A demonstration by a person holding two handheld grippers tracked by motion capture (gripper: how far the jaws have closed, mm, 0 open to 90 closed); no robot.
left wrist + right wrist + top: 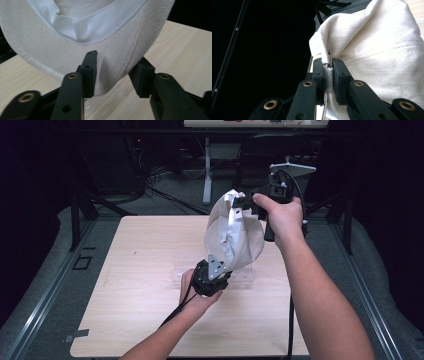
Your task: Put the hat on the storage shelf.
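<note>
While my right gripper [327,75] pinches the cream cloth hat's [235,232] edge above the wooden table [140,310], my left gripper [116,75] straddles its lower brim, jaws apart, not clamping. I should centre the brim squarely between my pads before squeezing.

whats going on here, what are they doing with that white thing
A person holds a cream cloth hat up above a wooden table with two handheld grippers. The right gripper is clamped shut on a folded edge of the hat at the top. The left gripper is at the hat's lower edge, jaws on either side of the fabric but not clearly pressing it yet. A clear plastic piece lies on the table beneath.
</note>
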